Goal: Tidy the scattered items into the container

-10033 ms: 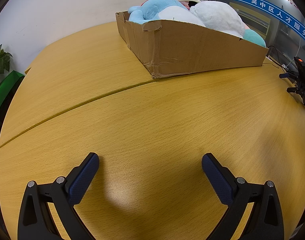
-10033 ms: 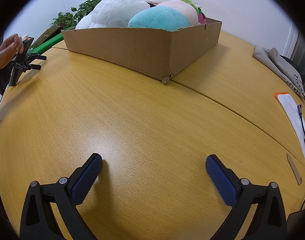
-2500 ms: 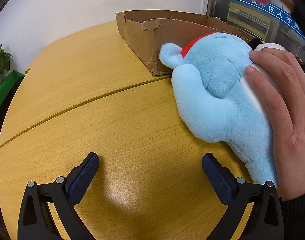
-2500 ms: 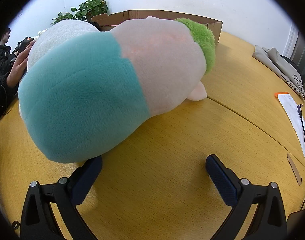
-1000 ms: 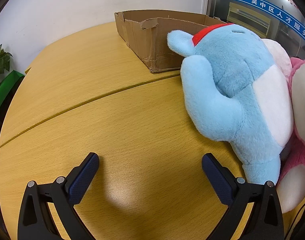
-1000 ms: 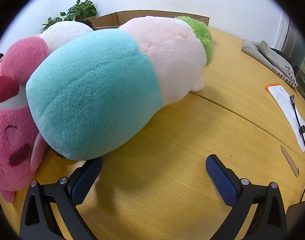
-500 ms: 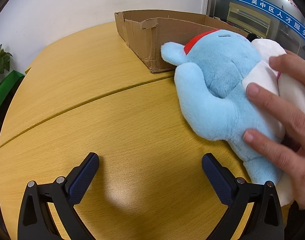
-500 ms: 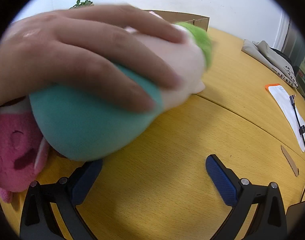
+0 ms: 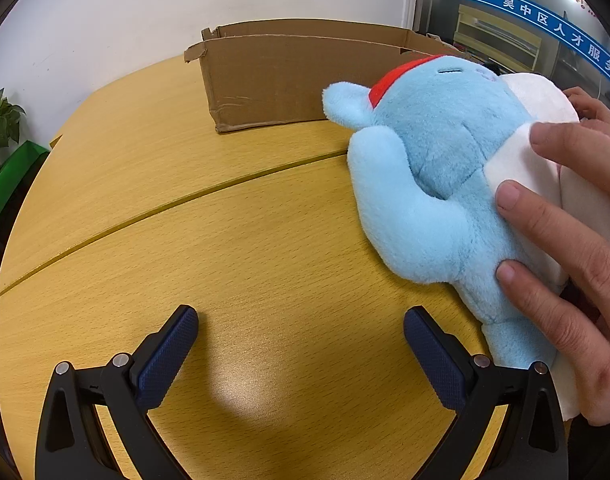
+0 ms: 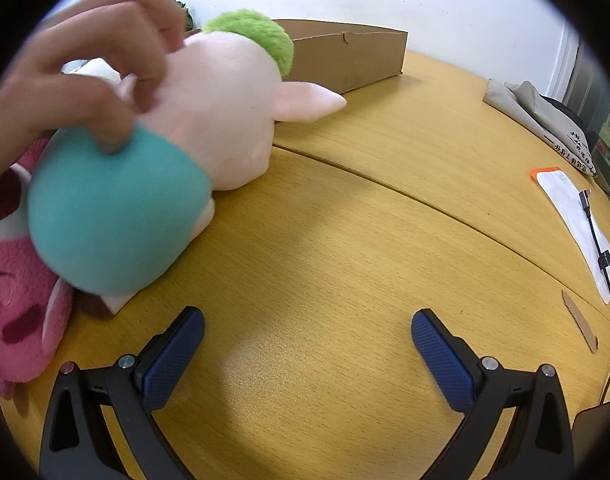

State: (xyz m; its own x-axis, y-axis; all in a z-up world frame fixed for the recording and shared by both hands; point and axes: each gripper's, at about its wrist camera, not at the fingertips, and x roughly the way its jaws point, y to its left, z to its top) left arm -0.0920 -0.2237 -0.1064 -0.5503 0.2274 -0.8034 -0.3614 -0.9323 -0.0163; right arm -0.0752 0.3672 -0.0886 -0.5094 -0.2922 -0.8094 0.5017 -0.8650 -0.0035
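Bare table (image 9: 233,240) lies straight ahead of the left hand-held gripper (image 9: 301,340), jaws spread wide with nothing between them, and the lane runs free up to the cardboard box (image 9: 289,80) wall at the far end. To its right the way is blocked: a blue plush (image 9: 437,184) sprawls there, a person's hand (image 9: 577,256) pressed on it, almost against the right finger. Ahead and right of the right hand-held gripper (image 10: 307,342), likewise spread, the table is bare. On its left a teal-and-pink plush (image 10: 153,168) and a pink plush (image 10: 17,304) crowd in, another hand (image 10: 85,72) on top. Far right, a white pouch (image 10: 573,220) and cable.
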